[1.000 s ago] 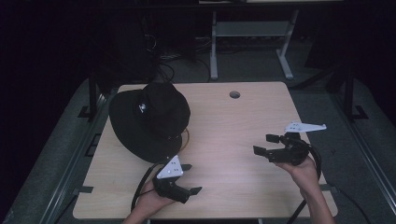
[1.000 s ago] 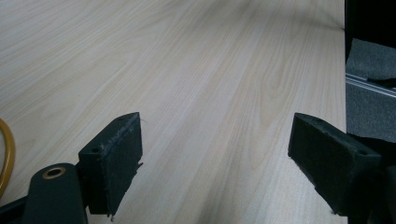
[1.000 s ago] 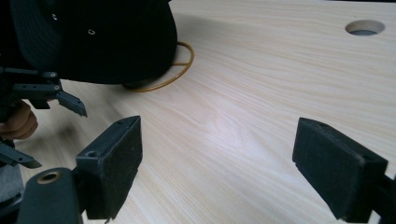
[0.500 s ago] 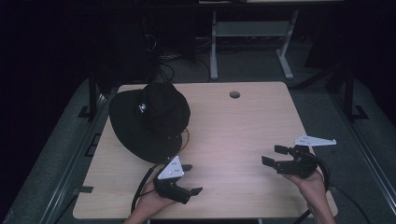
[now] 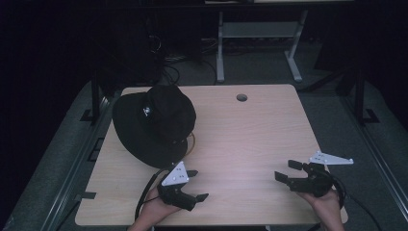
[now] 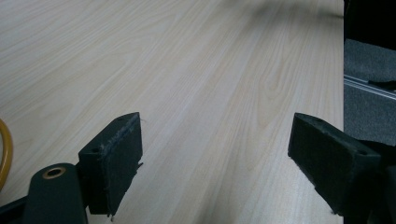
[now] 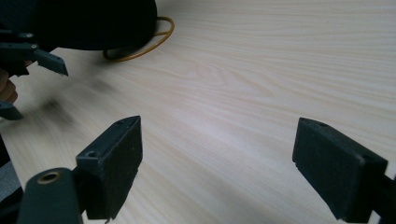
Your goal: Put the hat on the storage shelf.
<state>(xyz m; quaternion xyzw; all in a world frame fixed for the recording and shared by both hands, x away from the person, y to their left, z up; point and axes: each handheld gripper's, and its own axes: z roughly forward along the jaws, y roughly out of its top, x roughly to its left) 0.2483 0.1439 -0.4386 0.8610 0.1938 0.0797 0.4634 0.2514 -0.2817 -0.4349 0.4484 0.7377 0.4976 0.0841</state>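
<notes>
Left gripper (image 5: 192, 185): jaws wide apart, holding nothing, near front edge just below hat | right gripper (image 5: 288, 171): jaws wide, empty, front right, well apart from hat | hat (image 5: 154, 122): black, on table (image 5: 260, 134) back left, yellow cord (image 5: 192, 143) under brim | handling: probably light, soft, floppy; pinch the brim edge, not the crown.

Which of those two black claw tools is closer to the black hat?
The left gripper, just below the black bucket hat; the right gripper sits far across the wooden table.
</notes>
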